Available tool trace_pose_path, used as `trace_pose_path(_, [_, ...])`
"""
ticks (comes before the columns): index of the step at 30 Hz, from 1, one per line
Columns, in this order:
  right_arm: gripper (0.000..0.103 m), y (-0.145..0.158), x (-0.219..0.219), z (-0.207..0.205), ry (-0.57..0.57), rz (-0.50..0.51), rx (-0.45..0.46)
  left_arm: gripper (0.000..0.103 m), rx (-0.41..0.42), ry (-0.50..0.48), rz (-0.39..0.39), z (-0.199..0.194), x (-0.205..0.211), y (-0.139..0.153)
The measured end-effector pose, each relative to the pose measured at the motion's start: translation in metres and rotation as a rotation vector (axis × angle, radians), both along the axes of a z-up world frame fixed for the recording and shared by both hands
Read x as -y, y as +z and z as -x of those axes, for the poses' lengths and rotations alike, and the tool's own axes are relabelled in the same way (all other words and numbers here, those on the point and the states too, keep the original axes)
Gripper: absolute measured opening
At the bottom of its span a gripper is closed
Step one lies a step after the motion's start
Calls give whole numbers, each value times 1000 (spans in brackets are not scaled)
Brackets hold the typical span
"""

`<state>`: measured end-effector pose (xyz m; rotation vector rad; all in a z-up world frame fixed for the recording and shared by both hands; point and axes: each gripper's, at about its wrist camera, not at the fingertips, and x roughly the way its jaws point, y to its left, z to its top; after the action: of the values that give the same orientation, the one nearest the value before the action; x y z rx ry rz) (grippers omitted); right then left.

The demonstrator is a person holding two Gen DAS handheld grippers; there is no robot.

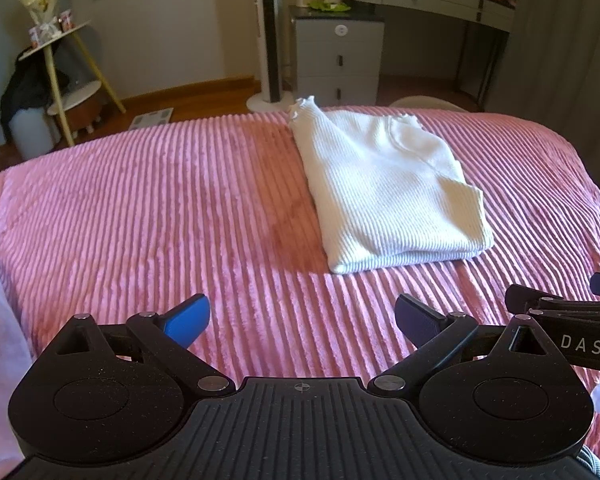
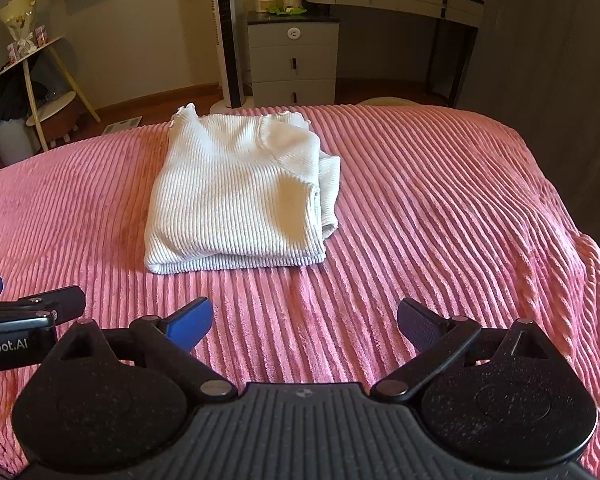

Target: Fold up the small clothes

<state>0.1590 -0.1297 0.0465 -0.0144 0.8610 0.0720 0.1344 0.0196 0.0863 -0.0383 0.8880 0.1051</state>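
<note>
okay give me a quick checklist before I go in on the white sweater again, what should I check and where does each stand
1. Left tool open and empty: ok.
2. Right tool open and empty: ok.
3. White sweater folded into a compact stack: ok.
4. Sleeve edge tucked flush on the right side: not ok, it bulges out.
5. Pink bedspread bare around the sweater: ok.
6. Layers underneath lying even: cannot tell.

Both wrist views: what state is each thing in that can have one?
White knit top: folded into a compact rectangle, flat on the pink bedspread.
Left gripper: open, empty, short of the top.
Right gripper: open, empty, short of the top.
Grey drawer unit: drawers closed.
</note>
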Motion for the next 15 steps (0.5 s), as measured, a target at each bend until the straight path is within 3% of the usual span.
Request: trace_pose_path(15, [99, 1, 3, 2, -12, -8, 12, 102, 1, -11, -7, 1, 2, 0])
